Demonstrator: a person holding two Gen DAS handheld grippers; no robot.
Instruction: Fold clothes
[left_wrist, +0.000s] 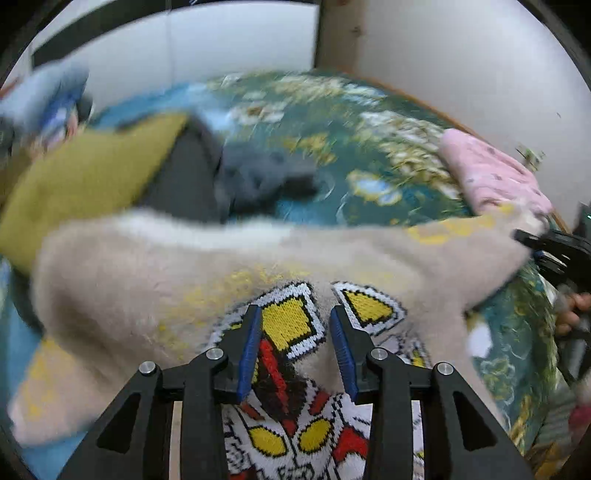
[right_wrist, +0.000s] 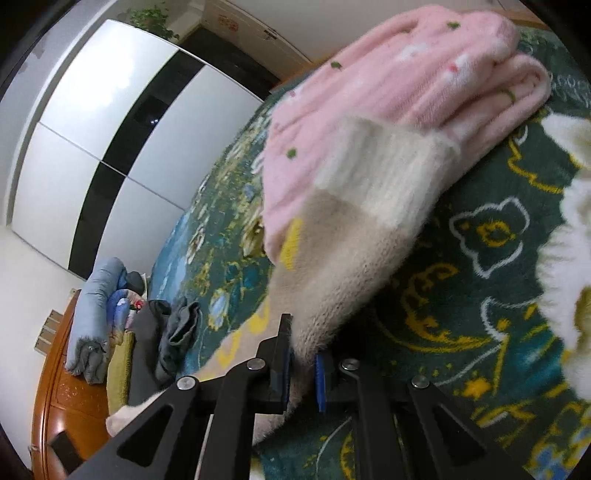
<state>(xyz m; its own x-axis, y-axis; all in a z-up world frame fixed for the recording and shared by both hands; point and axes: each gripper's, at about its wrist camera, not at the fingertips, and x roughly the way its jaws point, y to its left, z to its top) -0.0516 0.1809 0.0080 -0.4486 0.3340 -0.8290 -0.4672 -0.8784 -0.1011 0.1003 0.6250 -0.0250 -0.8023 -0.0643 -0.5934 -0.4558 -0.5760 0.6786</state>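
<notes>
Sweater (left_wrist: 221, 266) stretched crosswise between spread left claw (left_wrist: 295, 314) and right claw (right_wrist: 303, 354) pinching its sleeve (right_wrist: 351, 240).

The left gripper (left_wrist: 295, 332) stands with jaws apart over the beige sweater (left_wrist: 229, 273), its knitted yellow, red and white figure between the fingers. Far right lies a folded pink garment (left_wrist: 491, 173) on the green blanket (left_wrist: 351, 147)

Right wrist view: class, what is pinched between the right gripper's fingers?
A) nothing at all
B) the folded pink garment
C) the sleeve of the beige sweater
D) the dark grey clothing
C: the right gripper is closed on the beige sweater sleeve, whose white cuff lies against the folded pink garment.
</notes>
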